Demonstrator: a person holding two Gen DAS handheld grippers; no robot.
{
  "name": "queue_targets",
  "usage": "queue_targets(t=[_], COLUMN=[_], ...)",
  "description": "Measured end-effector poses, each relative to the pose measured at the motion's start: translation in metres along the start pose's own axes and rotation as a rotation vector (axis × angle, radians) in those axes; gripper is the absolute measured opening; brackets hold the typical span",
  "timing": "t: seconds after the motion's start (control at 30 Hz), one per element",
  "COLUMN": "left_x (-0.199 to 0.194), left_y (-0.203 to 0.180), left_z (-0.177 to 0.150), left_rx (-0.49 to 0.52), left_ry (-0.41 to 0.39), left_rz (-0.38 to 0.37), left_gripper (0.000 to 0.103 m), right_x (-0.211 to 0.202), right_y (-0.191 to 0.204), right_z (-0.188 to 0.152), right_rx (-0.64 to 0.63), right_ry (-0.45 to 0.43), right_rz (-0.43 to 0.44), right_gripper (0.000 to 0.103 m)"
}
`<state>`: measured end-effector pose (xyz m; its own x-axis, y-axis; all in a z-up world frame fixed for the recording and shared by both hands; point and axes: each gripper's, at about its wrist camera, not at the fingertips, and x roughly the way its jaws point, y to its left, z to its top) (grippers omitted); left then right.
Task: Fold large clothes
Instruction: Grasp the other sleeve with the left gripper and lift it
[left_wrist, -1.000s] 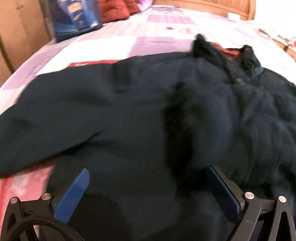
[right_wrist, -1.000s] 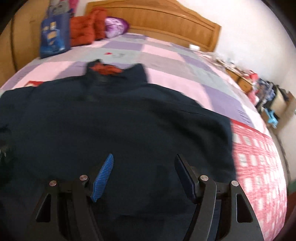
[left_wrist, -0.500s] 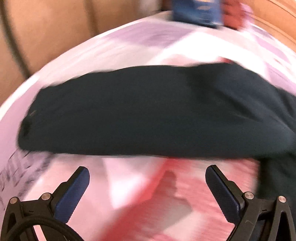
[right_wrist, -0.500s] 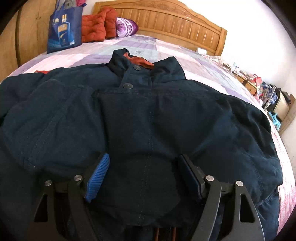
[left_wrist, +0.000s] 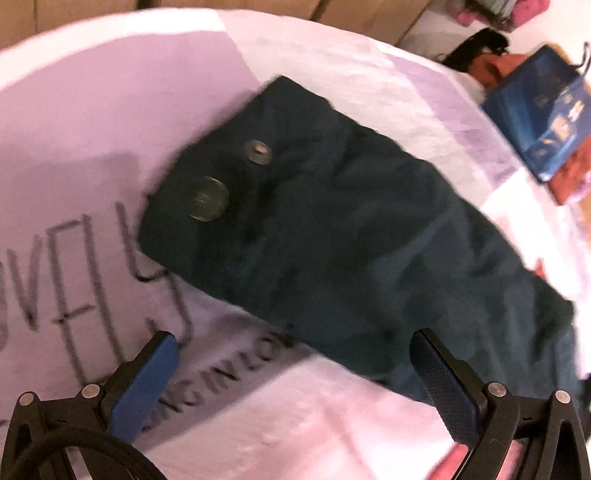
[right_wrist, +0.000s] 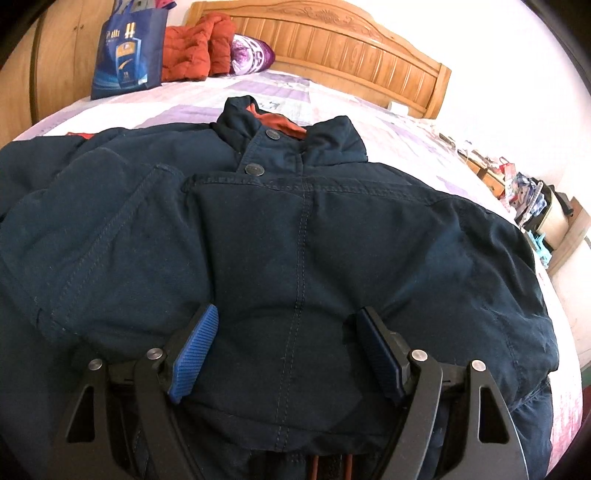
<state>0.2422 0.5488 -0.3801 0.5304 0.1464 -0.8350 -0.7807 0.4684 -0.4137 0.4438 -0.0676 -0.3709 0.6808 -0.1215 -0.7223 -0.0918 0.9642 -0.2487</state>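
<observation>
A large dark navy jacket (right_wrist: 295, 221) lies front up on the bed, its collar (right_wrist: 291, 129) lined in orange and pointing at the headboard. My right gripper (right_wrist: 288, 332) rests open on the lower front, with a bulge of fabric between its blue pads but not pinched. In the left wrist view one sleeve (left_wrist: 351, 240) stretches across the lilac sheet (left_wrist: 92, 110), ending in a cuff (left_wrist: 184, 221) with two metal snaps. My left gripper (left_wrist: 291, 354) hovers open over the sleeve's near edge, a little short of the cuff. Its right finger (left_wrist: 443, 384) overlaps the sleeve fabric.
A blue shopping bag (right_wrist: 127, 48), red-orange quilted clothing (right_wrist: 195, 48) and a purple pillow (right_wrist: 251, 55) sit by the wooden headboard (right_wrist: 351, 48). A wooden wardrobe (right_wrist: 55, 74) stands left of the bed. Clutter (right_wrist: 532, 199) lies on the floor to the right.
My left gripper swept off the jacket body, out along the sleeve toward the cuff, rolling as it went. My right gripper sank onto the jacket front, opened slightly, then stayed still.
</observation>
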Motion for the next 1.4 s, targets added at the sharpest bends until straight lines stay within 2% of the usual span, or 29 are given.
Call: queue_targets(t=[0.07, 0.17, 0.23, 0.3, 0.4, 0.53, 0.6, 0.67, 0.7, 0.73, 0.77, 0.83, 1.0, 1.13, 1.2, 1.27, 1.4], left_x=[0.001, 0.001, 0.003, 0.008, 0.014, 0.026, 0.034, 0.043, 0.043, 0.042, 0.038, 0.026, -0.002, -0.012, -0.029, -0.055, -0.106], left_y=[-0.005, -0.019, -0.036, -0.048, -0.049, -0.054, -0.051, -0.046, -0.044, -0.046, -0.049, -0.058, -0.079, -0.086, -0.103, -0.125, -0.185], left_z=[0.002, -0.004, -0.012, -0.022, -0.022, 0.007, 0.026, 0.045, 0.051, 0.057, 0.061, 0.063, 0.074, 0.084, 0.081, 0.073, 0.059], left_rx=[-0.026, -0.071, -0.047, 0.013, 0.02, 0.002, -0.029, -0.073, -0.093, -0.102, -0.089, -0.03, 0.097, 0.14, 0.201, 0.291, 0.455], left_ry=[0.015, 0.057, 0.073, 0.072, 0.039, -0.039, -0.047, -0.05, -0.061, -0.077, -0.084, -0.115, -0.191, -0.188, -0.23, -0.289, -0.365], left_rz=[-0.03, -0.12, -0.149, -0.111, -0.088, -0.064, -0.063, -0.054, -0.061, -0.084, -0.103, -0.089, -0.018, 0.033, 0.043, 0.031, -0.049], left_gripper=[0.103, 0.103, 0.103, 0.103, 0.103, 0.103, 0.101, 0.092, 0.078, 0.043, 0.033, 0.023, 0.02, 0.018, 0.015, 0.014, 0.014], right_x=[0.0, -0.001, 0.0, -0.001, 0.0, 0.0, 0.0, 0.0, 0.0, 0.0, 0.0, 0.0, 0.0, 0.0, 0.0, 0.0, 0.0], right_y=[0.0, 0.0, 0.0, -0.001, -0.001, -0.001, -0.001, -0.001, -0.001, -0.001, -0.001, -0.001, -0.002, -0.001, -0.001, -0.001, -0.003], right_z=[0.0, 0.0, 0.0, 0.0, 0.0, -0.001, -0.001, 0.0, 0.0, 0.0, 0.0, 0.0, -0.001, 0.0, 0.0, 0.0, 0.0], right_rx=[-0.001, -0.004, -0.001, -0.002, -0.002, -0.001, -0.001, -0.001, -0.002, -0.002, -0.002, -0.002, -0.003, -0.001, -0.002, -0.004, -0.003], right_ry=[0.0, -0.001, 0.0, 0.0, 0.0, -0.001, -0.002, -0.001, -0.002, -0.001, -0.001, -0.001, -0.001, -0.002, -0.002, -0.001, 0.002], right_rz=[-0.001, -0.005, 0.0, -0.001, 0.0, 0.002, 0.001, 0.0, 0.0, 0.0, 0.001, 0.001, 0.001, 0.002, 0.001, -0.001, 0.002], right_gripper=[0.081, 0.081, 0.081, 0.081, 0.081, 0.081, 0.081, 0.081, 0.081, 0.081, 0.081, 0.081, 0.081, 0.081, 0.081, 0.081, 0.081])
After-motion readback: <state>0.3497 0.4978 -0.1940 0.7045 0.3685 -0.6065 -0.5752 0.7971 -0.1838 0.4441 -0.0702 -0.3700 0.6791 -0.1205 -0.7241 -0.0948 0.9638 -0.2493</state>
